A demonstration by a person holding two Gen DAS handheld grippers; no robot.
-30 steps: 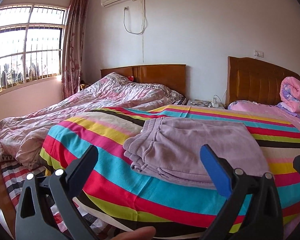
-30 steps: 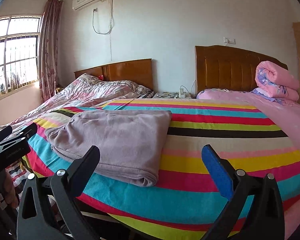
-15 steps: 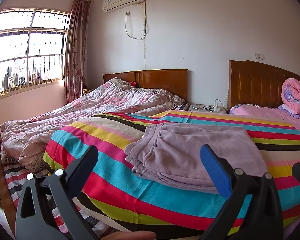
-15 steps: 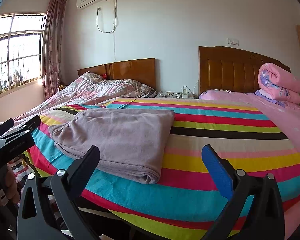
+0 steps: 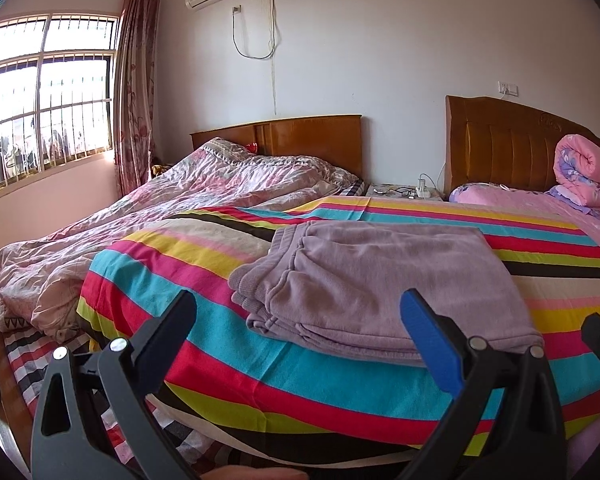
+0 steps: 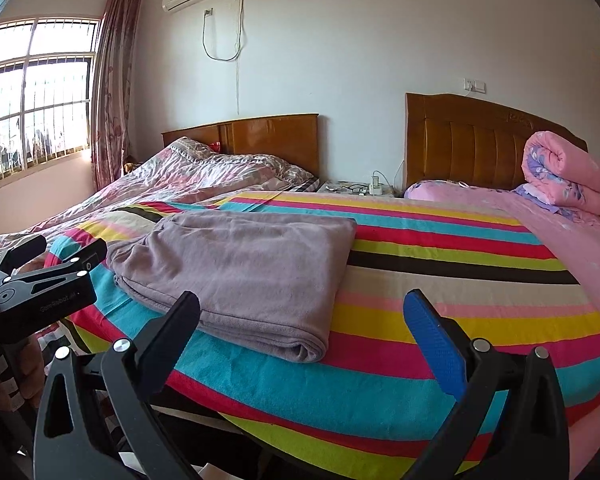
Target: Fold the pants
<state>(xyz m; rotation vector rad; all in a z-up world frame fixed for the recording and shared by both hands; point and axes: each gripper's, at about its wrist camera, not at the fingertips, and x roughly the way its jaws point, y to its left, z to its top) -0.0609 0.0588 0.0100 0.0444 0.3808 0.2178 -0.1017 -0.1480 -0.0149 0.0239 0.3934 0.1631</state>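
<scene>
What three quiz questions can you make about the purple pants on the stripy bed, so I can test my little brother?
1. True or false: the purple pants lie folded flat on the striped blanket.
2. Which hand-held gripper holds the pants? A) the left hand-held gripper B) the right hand-held gripper C) neither, both are open and apart from them
3. Fill in: the rolled pink quilt rests by the ______ headboard.

Key: 1 true; 2 C; 3 wooden
</scene>
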